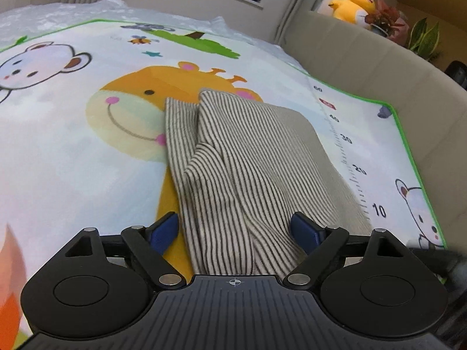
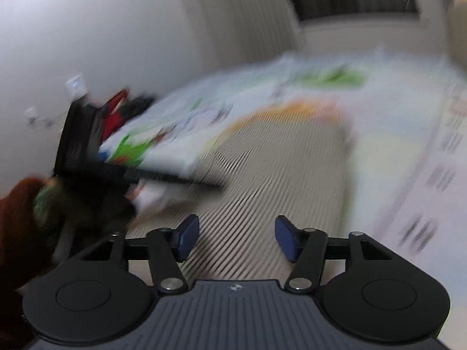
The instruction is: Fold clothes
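My main worry is the striped garment (image 1: 233, 169) slipping or bunching when I try to make the next fold. It lies loosely on the play mat (image 1: 73, 145), with one layer already turned over itself and a raised ridge of cloth running toward my left tool (image 1: 238, 230). If I pinch only that top ridge, I judge the lower layer will stay behind and the fold will come out crooked. The mat looks smooth, so a sideways pull could also drag the whole piece rather than fold it.

My left tool is spread wide, both blue pads (image 1: 163, 230) well apart, with the near end of the cloth lying between them and running under the tool's nose. Nothing is pinched; the fabric just sits in the gap, draped away over the giraffe print toward the far side of the mat.

The right wrist view is heavily blurred, so I trust it less. My right tool (image 2: 236, 239) is also released, its pads apart, hovering over the flat striped panel (image 2: 277, 169) with nothing between its fingers. The left tool's dark body (image 2: 96, 157) shows to its left. With that blur, I risk closing on the wrong edge, or on the mat itself.
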Action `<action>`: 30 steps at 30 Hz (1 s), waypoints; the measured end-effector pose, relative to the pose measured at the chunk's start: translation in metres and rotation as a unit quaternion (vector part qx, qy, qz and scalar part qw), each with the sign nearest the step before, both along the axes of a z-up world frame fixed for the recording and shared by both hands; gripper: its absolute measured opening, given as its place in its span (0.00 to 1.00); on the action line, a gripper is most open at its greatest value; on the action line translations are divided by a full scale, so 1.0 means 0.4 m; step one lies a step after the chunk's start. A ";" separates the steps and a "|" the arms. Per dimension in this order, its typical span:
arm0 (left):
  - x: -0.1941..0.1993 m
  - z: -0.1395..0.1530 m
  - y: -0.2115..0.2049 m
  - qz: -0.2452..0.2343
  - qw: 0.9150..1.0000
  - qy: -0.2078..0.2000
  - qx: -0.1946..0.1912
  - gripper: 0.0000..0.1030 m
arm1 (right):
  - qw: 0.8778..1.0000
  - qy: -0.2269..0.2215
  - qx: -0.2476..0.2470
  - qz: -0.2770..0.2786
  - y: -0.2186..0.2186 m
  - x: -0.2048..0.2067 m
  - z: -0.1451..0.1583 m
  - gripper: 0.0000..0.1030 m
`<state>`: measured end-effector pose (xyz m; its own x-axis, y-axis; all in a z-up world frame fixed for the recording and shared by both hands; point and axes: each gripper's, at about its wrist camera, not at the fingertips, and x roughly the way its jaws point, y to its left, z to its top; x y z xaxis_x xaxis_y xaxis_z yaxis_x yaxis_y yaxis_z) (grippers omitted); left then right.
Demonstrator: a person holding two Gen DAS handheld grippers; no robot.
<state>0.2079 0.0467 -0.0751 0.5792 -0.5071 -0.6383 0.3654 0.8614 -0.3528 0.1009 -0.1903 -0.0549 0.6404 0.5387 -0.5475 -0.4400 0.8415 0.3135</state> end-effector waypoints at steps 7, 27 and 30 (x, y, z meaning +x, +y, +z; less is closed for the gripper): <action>-0.101 -0.004 0.036 -0.004 1.000 -0.016 0.015 0.88 | 1.000 -0.002 -0.002 -0.019 0.004 -0.035 -0.021 0.59; -0.292 -0.031 0.016 -0.040 0.998 -0.037 -0.021 0.93 | 1.000 0.009 0.005 0.002 -0.016 -0.121 -0.029 0.78; -0.295 -0.035 0.007 -0.038 0.998 -0.043 -0.017 0.96 | 1.000 -0.002 -0.018 0.017 0.035 -0.128 -0.035 1.00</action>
